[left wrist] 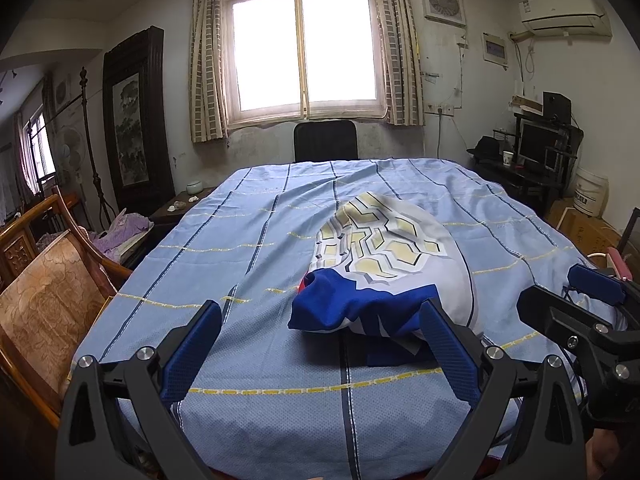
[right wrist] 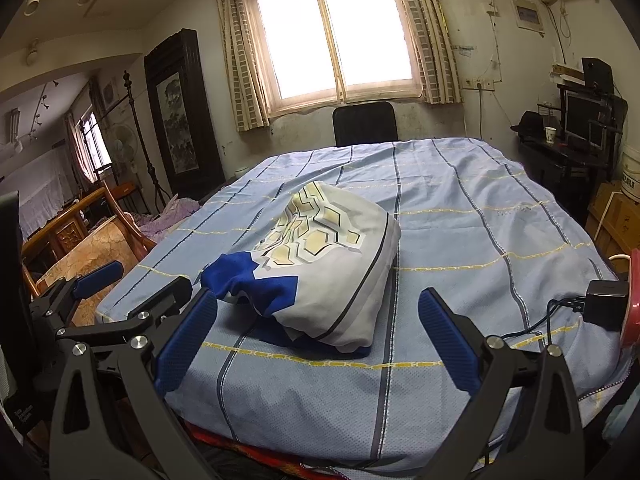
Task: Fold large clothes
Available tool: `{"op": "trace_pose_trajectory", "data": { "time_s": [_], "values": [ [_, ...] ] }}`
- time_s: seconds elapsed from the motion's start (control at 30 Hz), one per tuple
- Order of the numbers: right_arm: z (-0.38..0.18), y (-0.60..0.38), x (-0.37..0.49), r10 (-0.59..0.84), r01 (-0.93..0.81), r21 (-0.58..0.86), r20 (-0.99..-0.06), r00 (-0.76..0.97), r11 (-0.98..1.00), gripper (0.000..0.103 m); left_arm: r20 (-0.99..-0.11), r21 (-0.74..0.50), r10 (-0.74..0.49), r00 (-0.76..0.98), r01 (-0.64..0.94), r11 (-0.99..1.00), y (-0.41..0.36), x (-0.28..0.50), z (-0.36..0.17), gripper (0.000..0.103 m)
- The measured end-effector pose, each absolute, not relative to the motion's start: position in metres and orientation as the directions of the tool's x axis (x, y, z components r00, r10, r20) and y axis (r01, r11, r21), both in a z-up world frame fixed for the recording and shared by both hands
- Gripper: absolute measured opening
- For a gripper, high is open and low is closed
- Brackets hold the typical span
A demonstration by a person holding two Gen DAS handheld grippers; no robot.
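A folded garment (left wrist: 384,264) (right wrist: 332,264), white with yellow hexagons and royal-blue parts, lies in a bundle on the table covered by a light blue striped cloth (left wrist: 260,240) (right wrist: 480,220). My left gripper (left wrist: 324,332) is open at the near table edge, its right finger just in front of the garment's blue end, nothing between the fingers. My right gripper (right wrist: 318,328) is open too, hovering before the bundle's near side without touching it. Each gripper also shows in the other's view: the right gripper (left wrist: 576,300) at the right edge, the left gripper (right wrist: 132,284) at the left.
A wooden armchair (left wrist: 48,288) stands left of the table. A black chair (left wrist: 325,140) sits at the far side under the window. A black charger with cable (right wrist: 600,308) lies on the table's right edge. A desk with a monitor (right wrist: 580,128) is at the right wall.
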State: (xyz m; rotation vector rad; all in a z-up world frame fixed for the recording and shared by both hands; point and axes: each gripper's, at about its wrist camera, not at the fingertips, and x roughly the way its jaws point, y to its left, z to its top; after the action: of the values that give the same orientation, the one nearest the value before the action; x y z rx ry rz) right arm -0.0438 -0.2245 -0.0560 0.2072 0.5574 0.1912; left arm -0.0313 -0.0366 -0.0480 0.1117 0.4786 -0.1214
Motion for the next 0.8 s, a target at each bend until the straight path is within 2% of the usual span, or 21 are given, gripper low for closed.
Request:
{"op": "trace_pose_trajectory", "data": {
  "time_s": [0.8],
  "values": [
    [-0.0578,-0.2249,-0.0431,0.239,-0.124,0.25,-0.506,0.829,0.96,0.098,-0.47,0.078,-0.093,0.878,0.146,0.986,-0.0353,-0.0307,-0.0492,0.099]
  ]
}}
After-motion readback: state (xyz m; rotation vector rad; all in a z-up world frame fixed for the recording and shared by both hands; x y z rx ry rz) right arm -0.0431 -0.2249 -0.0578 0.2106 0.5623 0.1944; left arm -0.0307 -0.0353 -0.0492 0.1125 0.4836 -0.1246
